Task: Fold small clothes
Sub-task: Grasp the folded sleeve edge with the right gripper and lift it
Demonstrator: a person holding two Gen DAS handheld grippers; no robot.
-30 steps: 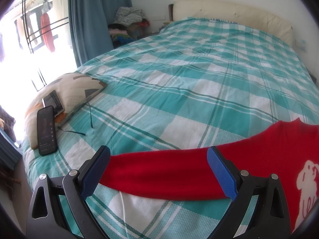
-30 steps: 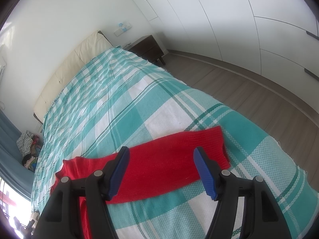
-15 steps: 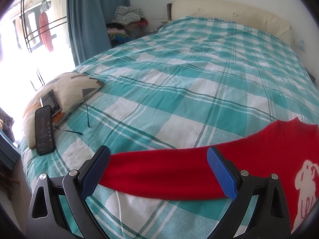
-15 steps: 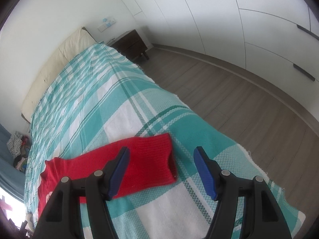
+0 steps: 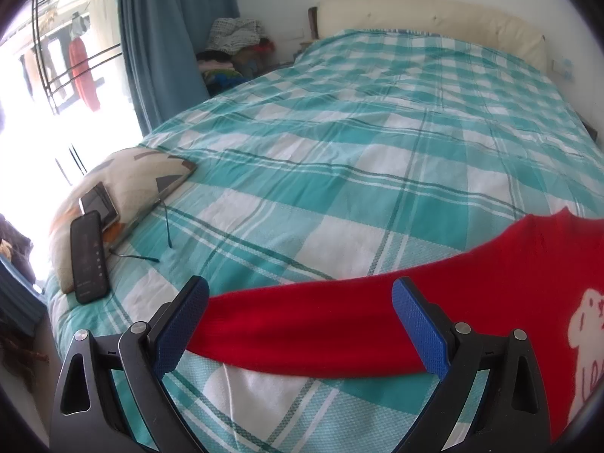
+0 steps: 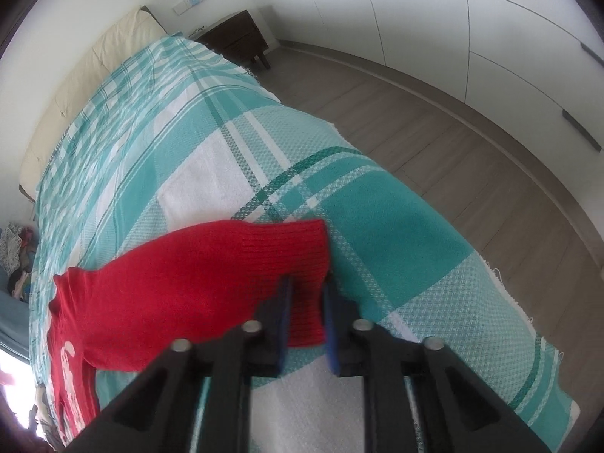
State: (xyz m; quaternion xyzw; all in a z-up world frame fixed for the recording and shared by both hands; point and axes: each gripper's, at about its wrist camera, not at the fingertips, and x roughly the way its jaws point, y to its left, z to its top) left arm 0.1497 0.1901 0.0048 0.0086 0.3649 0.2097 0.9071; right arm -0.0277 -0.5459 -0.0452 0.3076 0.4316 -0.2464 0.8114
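Red sweater is lying spread across the near end of a bed covered in a teal and white checked blanket, with one sleeve stretching out flat toward the left and the body, showing a white printed figure, lying to the right. The left gripper is hovering just over that sleeve with its blue fingers spread wide on either side of it, not pinching anything. In the right wrist view, the right gripper is pressing its blue fingers together on the ribbed cuff of the other sleeve, which is lifting off the blanket and arching back toward the body of the sweater. Near the left corner of the bed, a patterned cushion is carrying two phones. A blue curtain is hanging by the bright window, and a pile of clothes is sitting beyond the bed. A dark nightstand is standing on the wooden floor beside white wardrobes.
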